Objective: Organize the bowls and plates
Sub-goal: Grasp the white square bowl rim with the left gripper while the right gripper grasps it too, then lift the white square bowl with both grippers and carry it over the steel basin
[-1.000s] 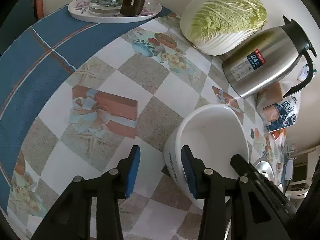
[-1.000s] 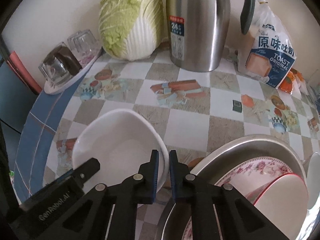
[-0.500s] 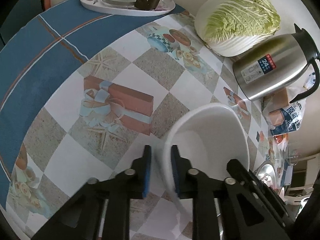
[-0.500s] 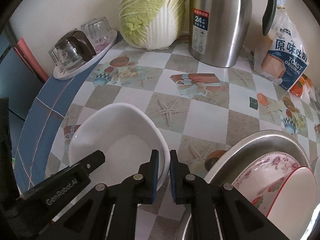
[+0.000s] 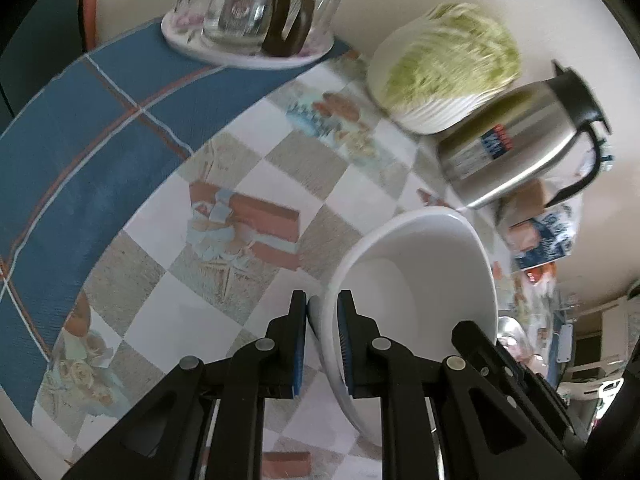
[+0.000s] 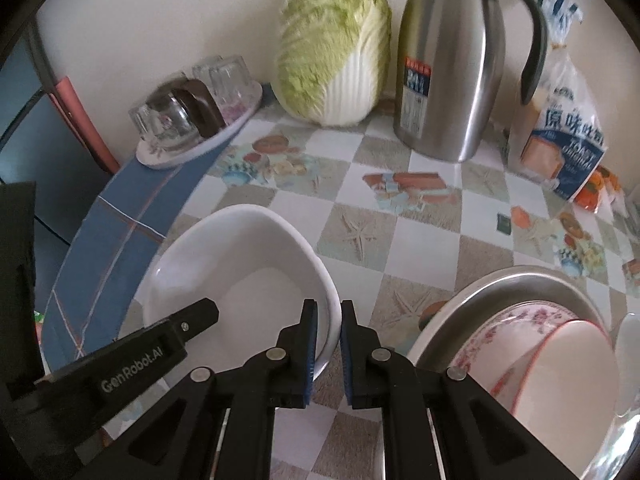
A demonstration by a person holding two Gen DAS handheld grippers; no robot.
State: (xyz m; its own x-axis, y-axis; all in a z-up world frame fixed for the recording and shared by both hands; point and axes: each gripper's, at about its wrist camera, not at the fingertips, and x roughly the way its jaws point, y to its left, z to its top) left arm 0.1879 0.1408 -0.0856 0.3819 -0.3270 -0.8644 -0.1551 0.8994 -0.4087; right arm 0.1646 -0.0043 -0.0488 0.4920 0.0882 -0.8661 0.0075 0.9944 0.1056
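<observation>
Checkered oilcloth with printed gift boxes and starfish covers the table (image 6: 424,248), and a blue band runs along its edge at the left of both views. Against the cream wall at the top of the right wrist view stand a napa cabbage (image 6: 334,50), a steel thermos jug (image 6: 448,68) just right of it, and a bag of toast (image 6: 564,136) at the far right. A small tray of upturned glasses (image 6: 192,120) sits at the upper left.

Both grippers have hold of the same white bowl (image 6: 240,272), which fills the lower left centre of the right wrist view. The right gripper (image 6: 328,344) pinches the bowl's near right rim, one blue pad inside and one outside. The left gripper (image 5: 322,344) clamps the opposite rim the same way; in its own view the bowl (image 5: 416,276) sits lower right of centre and looks tilted, though the picture is blurred and I can't say whether it touches the table. The left gripper's black body, lettered GenRobot.AI, crosses the lower left of the right wrist view over the bowl's edge.

At the lower right of that view a steel basin (image 6: 516,284) holds a floral bowl (image 6: 516,332) and a red-rimmed white bowl (image 6: 572,380) nested against it.
</observation>
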